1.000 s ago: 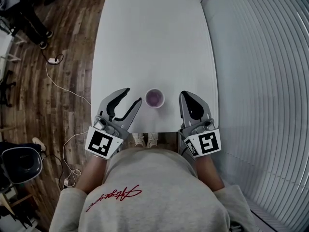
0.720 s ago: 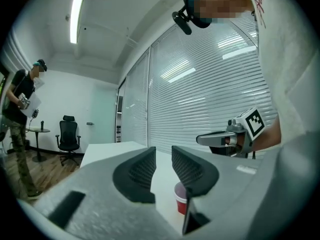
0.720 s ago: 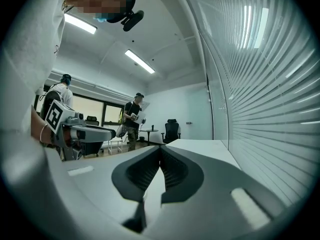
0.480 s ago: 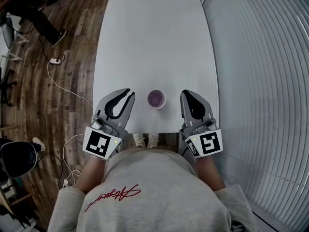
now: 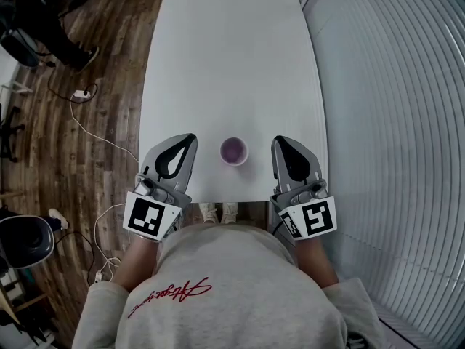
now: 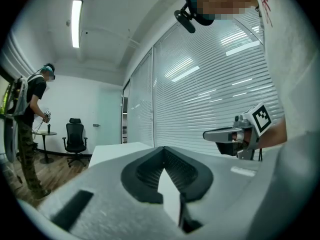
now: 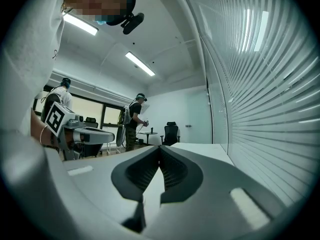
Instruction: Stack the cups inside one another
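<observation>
White tabletop, one cup, and both our grippers shut with nothing in them.
On the long white table (image 5: 232, 49) a small round cup (image 5: 234, 151) with a pale rim and a purple inside stands upright close to the near edge, between our two tools and touching neither. Our left gripper (image 5: 190, 138), a grey two-jaw tool, points level just left of the cup; its jaws have just been closing and now meet with nothing between them. Our right gripper (image 5: 278, 141), grey like the other, points level just right of the cup, its jaws pressed together and likewise empty. Dark wooden floor (image 5: 87, 86) runs along the table's left side, and white slatted blinds (image 5: 392, 122) along its right.
</observation>
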Tool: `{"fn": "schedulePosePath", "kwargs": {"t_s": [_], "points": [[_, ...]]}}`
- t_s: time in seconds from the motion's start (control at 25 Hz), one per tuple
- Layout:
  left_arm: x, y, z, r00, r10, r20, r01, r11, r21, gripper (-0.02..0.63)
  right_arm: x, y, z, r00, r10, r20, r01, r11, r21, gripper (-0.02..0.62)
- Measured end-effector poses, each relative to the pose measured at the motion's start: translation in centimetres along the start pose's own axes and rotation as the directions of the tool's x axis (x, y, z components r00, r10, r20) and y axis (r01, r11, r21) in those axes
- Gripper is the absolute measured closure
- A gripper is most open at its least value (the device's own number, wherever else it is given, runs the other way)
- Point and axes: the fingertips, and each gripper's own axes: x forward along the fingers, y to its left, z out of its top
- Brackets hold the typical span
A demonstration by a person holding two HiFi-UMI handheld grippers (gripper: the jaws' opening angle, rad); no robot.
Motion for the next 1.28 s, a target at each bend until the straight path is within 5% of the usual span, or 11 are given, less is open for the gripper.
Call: {"fn": "schedulePosePath", "kwargs": {"t_s": [1.28], "points": [[-0.04,0.06,-0.50,0.999,0.002,-0.040,-0.001,1.000,0.020,0.614,-0.01,-0.22,-0.09,1.000,0.001,-0.007,-0.001,1.000,-0.020,0.600]]}}
